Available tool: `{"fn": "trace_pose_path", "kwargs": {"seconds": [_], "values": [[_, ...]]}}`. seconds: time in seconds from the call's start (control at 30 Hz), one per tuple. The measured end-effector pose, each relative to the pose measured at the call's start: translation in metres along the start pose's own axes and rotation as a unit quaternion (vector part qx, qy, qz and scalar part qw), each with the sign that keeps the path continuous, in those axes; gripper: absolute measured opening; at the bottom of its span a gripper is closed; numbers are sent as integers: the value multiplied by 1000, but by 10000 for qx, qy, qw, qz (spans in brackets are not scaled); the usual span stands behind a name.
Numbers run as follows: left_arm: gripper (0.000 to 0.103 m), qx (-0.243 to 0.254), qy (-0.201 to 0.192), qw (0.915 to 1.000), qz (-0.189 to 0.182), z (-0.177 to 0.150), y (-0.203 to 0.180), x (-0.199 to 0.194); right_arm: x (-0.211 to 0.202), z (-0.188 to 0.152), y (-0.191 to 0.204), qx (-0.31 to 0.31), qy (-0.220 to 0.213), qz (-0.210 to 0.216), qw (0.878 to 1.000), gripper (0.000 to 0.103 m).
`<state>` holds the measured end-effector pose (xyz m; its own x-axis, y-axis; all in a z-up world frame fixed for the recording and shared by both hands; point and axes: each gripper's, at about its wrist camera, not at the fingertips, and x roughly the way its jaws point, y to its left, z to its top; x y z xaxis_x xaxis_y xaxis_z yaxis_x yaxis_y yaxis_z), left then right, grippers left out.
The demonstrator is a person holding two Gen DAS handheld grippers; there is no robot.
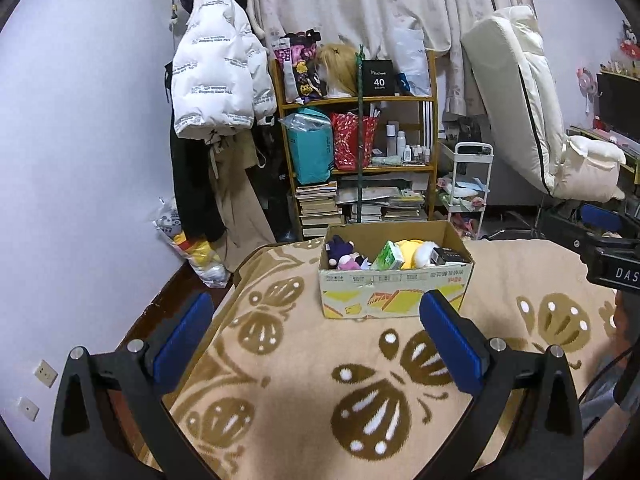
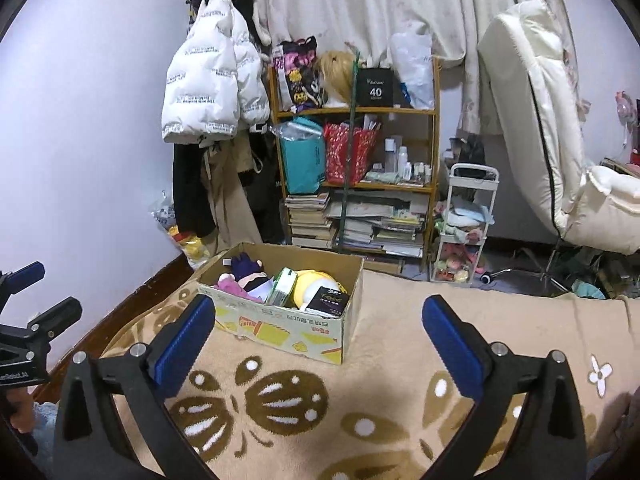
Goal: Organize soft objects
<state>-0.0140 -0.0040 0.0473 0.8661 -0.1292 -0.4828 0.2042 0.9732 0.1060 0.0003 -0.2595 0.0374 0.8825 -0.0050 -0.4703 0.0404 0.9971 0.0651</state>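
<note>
Left gripper [image 1: 316,336] and right gripper [image 2: 318,330] both have blue-padded fingers [image 1: 184,340] spread wide, holding nothing, above a beige blanket with brown butterfly pattern [image 1: 304,392]. Beyond, mid-frame, an open cardboard box [image 1: 394,294] holds a purple plush doll [image 1: 340,254], yellow plush toy [image 1: 412,254] and green packet [image 1: 387,257].

Two fisheye wrist cameras looked forward and slightly downward over a tan, butterfly-patterned blanket [image 1: 304,364] toward an open cardboard box [image 1: 394,286] [image 2: 280,330]. Both views shared the box and, behind it, a cluttered wooden bookshelf [image 1: 360,100] [image 2: 356,110].
</note>
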Motion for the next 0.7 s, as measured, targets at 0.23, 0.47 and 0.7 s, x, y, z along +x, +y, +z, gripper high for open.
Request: {"fn": "trace_pose_path", "kwargs": {"seconds": [0.23, 0.47, 0.7], "values": [[102, 108, -74, 9998, 164, -17, 0, -13, -18, -11, -2, 95, -59, -73, 9999, 103], [102, -31, -98, 9997, 203, -30, 2, -8, -24, -22, -6, 147, -207, -137, 9996, 103], [102, 16, 2, 9997, 263, -37, 3, 4, -15, -28, -11, 275, -118, -140, 9995, 103]]}}
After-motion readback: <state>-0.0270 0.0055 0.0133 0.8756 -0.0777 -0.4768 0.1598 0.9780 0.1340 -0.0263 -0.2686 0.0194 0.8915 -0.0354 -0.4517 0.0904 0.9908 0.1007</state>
